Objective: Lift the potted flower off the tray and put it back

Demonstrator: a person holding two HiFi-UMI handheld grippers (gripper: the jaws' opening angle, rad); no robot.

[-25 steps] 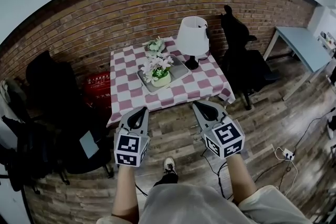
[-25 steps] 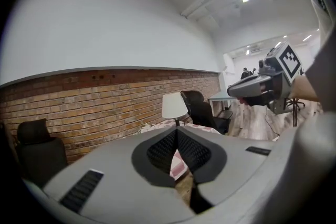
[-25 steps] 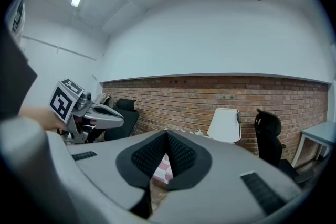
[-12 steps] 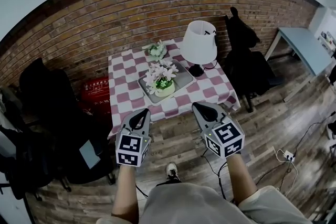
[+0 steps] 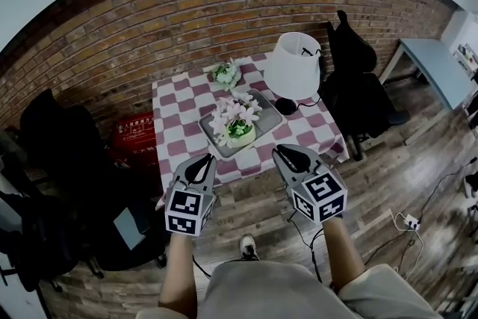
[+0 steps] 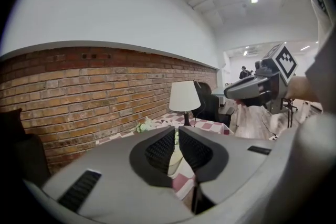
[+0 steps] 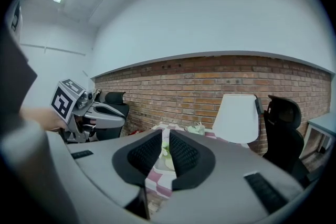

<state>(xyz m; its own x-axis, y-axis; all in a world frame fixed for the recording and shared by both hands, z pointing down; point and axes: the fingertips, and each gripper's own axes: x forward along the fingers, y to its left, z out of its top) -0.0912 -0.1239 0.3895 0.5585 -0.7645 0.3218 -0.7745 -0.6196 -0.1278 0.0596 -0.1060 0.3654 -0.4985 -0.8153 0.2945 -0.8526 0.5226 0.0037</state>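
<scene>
The potted flower (image 5: pixel 237 123), pale blooms in a cream pot, stands on the grey tray (image 5: pixel 266 103) on the checked table (image 5: pixel 178 137). My left gripper (image 5: pixel 200 161) and right gripper (image 5: pixel 287 152) hang side by side in front of the table's near edge, short of the pot and apart from it. In the left gripper view the left gripper (image 6: pixel 176 131) has a narrow gap, and the pot (image 6: pixel 174 159) shows far off through it. The right gripper (image 7: pixel 165 134) looks the same, with the pot (image 7: pixel 166 153) far beyond. Both jaws have just been opening a little, with nothing between them.
A white lamp (image 5: pixel 293 65) stands at the tray's right, a small flower pot (image 5: pixel 225 74) behind it. A black chair (image 5: pixel 360 90) is right of the table, a red box (image 5: pixel 135 132) and dark chairs left. A brick wall is behind, a blue table (image 5: pixel 430 60) far right.
I have come closer to the table: it and the pot sit lower and nearer in the head view, and both grippers now reach almost to its front edge.
</scene>
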